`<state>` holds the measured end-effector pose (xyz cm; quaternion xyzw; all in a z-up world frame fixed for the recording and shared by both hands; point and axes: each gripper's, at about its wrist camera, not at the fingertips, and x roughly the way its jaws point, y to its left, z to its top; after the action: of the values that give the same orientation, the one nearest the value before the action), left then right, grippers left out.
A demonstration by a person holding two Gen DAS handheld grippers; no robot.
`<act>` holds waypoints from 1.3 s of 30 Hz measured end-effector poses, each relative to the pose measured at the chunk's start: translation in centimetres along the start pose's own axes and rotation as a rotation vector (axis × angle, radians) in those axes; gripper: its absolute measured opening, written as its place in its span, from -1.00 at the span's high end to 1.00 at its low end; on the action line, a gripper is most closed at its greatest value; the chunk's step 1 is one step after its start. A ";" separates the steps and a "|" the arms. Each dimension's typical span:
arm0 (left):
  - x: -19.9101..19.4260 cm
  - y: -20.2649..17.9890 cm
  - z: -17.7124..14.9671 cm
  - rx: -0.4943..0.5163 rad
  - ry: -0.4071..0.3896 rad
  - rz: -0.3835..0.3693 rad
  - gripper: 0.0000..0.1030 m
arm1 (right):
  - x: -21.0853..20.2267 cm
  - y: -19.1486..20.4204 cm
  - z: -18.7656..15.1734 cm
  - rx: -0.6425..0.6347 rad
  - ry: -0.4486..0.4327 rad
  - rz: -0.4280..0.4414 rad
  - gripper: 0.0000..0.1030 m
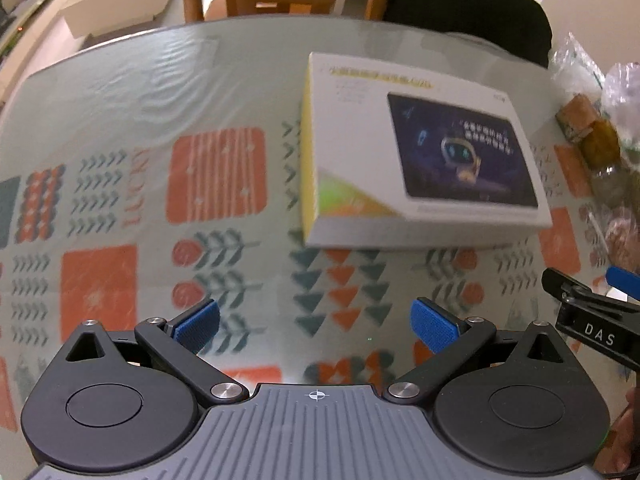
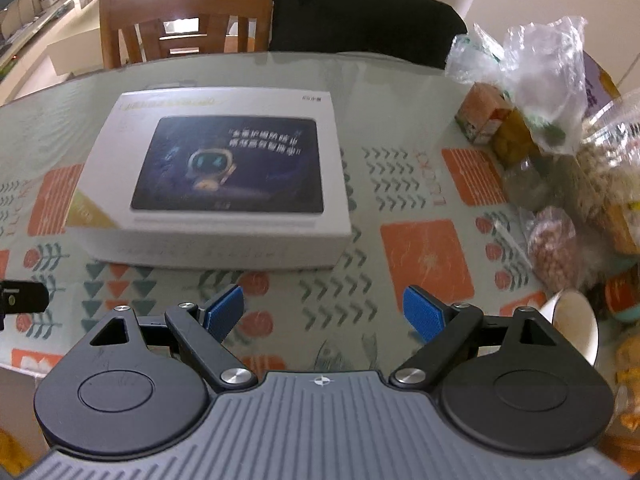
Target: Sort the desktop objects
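Tongs on both sides stood wide open and empty, blue pads well apart, each poised low over the near edge of the table (image 2: 400, 92) rather than at any object. The left tongs (image 1: 316, 322) hung over bare patterned cloth, with the white box (image 1: 420, 152) ahead and a little to their right. The right tongs (image 2: 324, 312) faced the same box (image 2: 224, 176) from the other side, so it lay ahead and to their left; the right tool's tip showed at the edge of the left view, just beside the left one. That pairing suggested, as I judged it, a ready stance: both tools side by side, jaws spread wide enough to take whatever was chosen first.

The box lay flat near the middle of the table, printed face up, apart from everything else. The loose things were crowded along the right side: a small carton (image 2: 478, 114), a jar (image 2: 512, 136) touching it, crumpled plastic bags (image 2: 532, 64) over them, a bag of nuts (image 2: 554, 246), and a paper cup (image 2: 574, 326) tipped on its side just beside the right tongs. Sorting seemed not yet begun; the cup looked the nearest candidate for the right side.
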<state>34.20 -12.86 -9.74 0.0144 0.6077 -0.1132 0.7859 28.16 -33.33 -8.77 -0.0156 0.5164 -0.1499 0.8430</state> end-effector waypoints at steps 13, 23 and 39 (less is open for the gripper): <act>3.1 -1.1 5.2 -0.002 -0.017 -0.013 -1.00 | 3.4 -1.4 5.2 -0.048 -0.036 -0.005 -1.00; 5.9 -0.8 7.7 0.020 0.010 -0.088 -1.00 | 7.0 -5.9 8.3 0.064 -0.054 0.222 -1.00; 7.8 1.2 9.0 -0.024 0.033 -0.108 -1.00 | 14.6 -11.3 13.5 0.114 0.062 0.524 -1.00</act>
<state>44.84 -14.43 -15.03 -0.0262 0.6217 -0.1478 0.7687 43.50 -49.77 -13.07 0.1707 0.5191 0.0440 0.8363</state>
